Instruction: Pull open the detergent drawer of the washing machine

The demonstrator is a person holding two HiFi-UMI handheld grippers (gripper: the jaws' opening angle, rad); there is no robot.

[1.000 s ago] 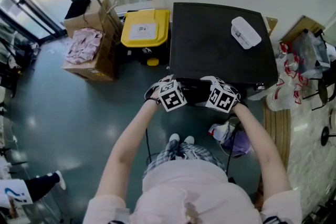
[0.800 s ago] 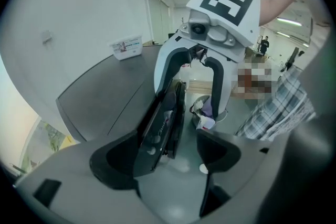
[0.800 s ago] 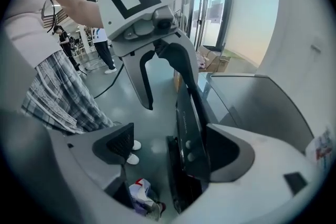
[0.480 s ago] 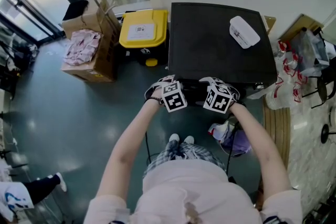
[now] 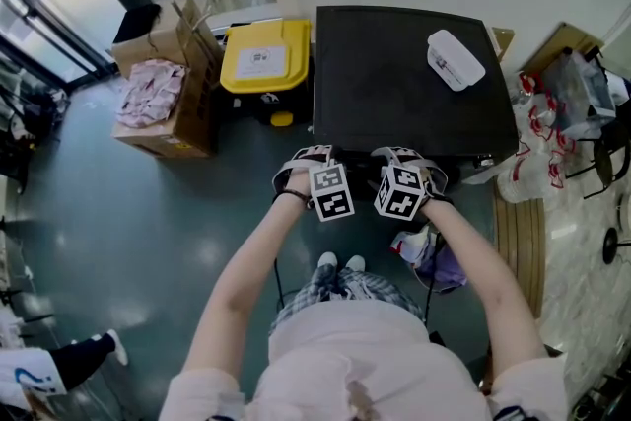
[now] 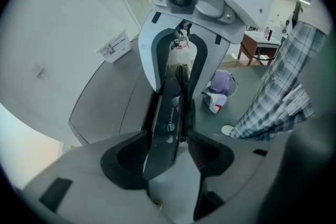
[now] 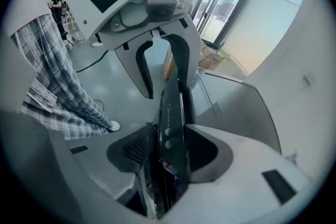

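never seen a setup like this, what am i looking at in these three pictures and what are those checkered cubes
No robot here: a person holds a two-jaw gripper in each hand; the checkered cubes are part of them. The top-down picture comes from a camera on the person's head: it shows the dark washing machine with a white tub on top and a yellow-lidded bin beside it. The other two come from cameras riding on the grippers, looking along their jaws. The left gripper and right gripper face each other, the machine's dark front panel between their jaws. Both have just been closing: the right's pads look pressed on it, the left's show a gap on one side.
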